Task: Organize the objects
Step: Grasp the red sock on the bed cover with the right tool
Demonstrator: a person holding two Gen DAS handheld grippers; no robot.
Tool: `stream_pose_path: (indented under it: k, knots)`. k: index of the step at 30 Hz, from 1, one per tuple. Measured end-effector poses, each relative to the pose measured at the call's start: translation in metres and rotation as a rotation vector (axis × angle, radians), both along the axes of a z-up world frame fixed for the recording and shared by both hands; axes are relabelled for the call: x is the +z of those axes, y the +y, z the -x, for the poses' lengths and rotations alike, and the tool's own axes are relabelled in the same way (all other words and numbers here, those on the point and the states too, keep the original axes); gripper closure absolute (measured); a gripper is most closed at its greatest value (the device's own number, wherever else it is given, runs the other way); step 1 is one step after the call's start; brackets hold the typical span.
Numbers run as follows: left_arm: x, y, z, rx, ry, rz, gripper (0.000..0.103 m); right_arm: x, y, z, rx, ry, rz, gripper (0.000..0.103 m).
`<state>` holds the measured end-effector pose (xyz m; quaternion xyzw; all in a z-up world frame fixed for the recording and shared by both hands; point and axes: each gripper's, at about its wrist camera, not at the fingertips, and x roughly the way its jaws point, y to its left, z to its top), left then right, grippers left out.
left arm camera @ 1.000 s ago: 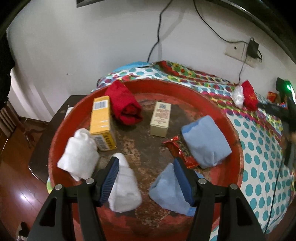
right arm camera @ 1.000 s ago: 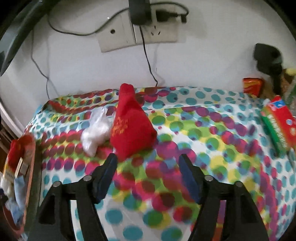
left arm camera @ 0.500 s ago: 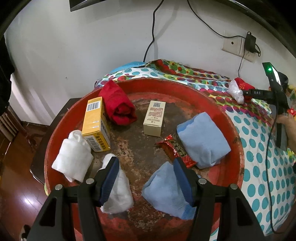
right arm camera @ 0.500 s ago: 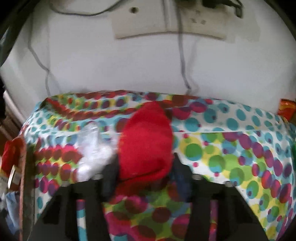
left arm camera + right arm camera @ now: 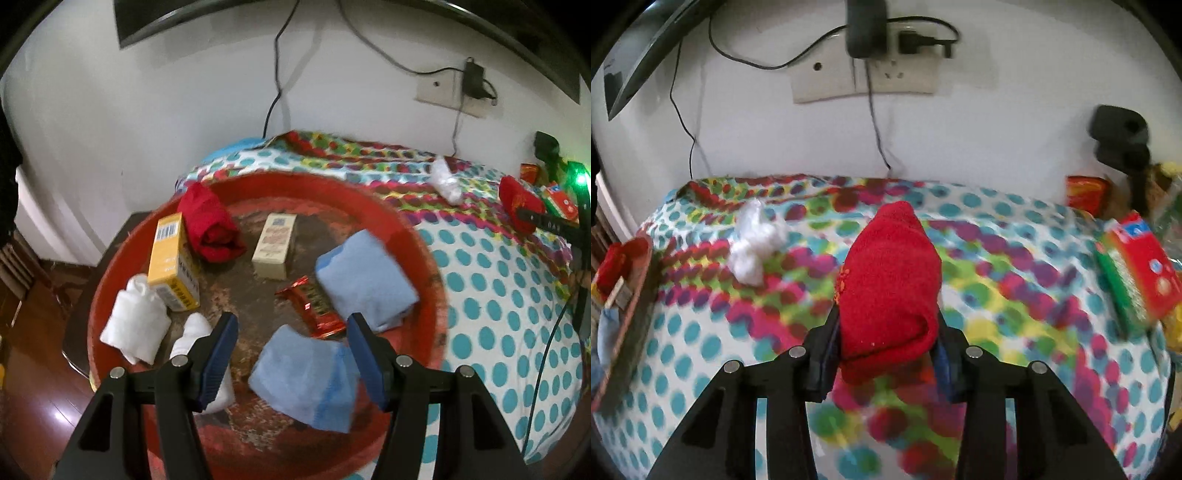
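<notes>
Red sock clamped in my right gripper (image 5: 886, 354), ready for transfer to the red tray (image 5: 417, 236)

Step in hand: pick-up. My right gripper's jaws press both sides of the rolled red sock (image 5: 890, 288), which sits above the dotted tablecloth (image 5: 1015, 302) with a white sock bundle (image 5: 755, 245) lying near on its left. My left gripper (image 5: 291, 354) hangs over the tray with jaws apart and nothing between them; below it lie blue folded cloths (image 5: 364, 275), white socks (image 5: 136, 326), another red sock (image 5: 212, 229), a yellow box (image 5: 171, 264), a beige box (image 5: 275, 245) and a snack wrapper (image 5: 314, 306). The next move, in my judgement, calls for a carry leftward over the tray rim and a release beside the matching red sock. Box print and barcode are too blurred to read
</notes>
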<state>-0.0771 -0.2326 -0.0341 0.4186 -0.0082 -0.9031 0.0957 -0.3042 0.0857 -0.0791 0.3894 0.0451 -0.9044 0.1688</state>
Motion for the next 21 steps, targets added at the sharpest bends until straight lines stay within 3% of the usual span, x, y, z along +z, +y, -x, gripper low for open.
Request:
stream_pose_path:
  k: [6, 12, 15, 21]
  knots:
    - [0.027, 0.033, 0.011, -0.027, 0.063, -0.019, 0.04, -0.002, 0.022, -0.007, 0.011, -0.003, -0.013, 0.063]
    - [0.026, 0.094, 0.076, -0.09, -0.022, -0.063, 0.039, -0.011, 0.023, 0.001, -0.01, -0.06, -0.053, 0.058]
    - [0.023, 0.125, 0.11, -0.11, -0.02, -0.058, 0.039, -0.013, 0.025, 0.002, -0.014, -0.067, -0.053, 0.057]
    - [-0.009, 0.163, 0.185, -0.109, -0.152, -0.102, 0.039, -0.013, 0.027, 0.002, -0.011, -0.073, -0.051, 0.055]
